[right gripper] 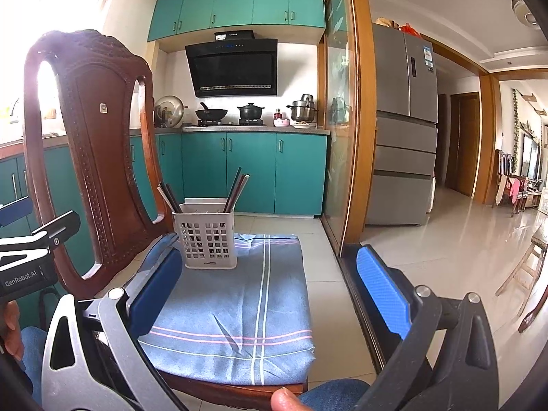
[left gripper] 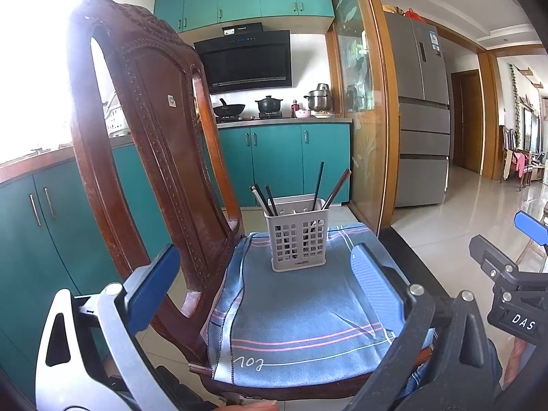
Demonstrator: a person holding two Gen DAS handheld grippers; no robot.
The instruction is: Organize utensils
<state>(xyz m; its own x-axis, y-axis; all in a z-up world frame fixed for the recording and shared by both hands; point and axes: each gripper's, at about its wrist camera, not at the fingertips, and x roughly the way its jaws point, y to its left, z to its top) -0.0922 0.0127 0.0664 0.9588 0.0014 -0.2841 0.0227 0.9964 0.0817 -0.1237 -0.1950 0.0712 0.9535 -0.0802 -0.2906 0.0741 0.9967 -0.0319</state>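
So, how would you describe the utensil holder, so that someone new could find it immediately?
Look for the dark carved wooden chair whose seat is covered by a blue striped cloth. Toward the far end of that cloth stands the utensil holder, a pale grey plastic basket with square holes. It is the only object on the seat, with dark chopsticks leaning out.

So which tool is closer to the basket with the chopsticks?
Probably the right tool, but only just. The basket sits ahead and to its left. The left tool faces the basket straight on, slightly farther back.
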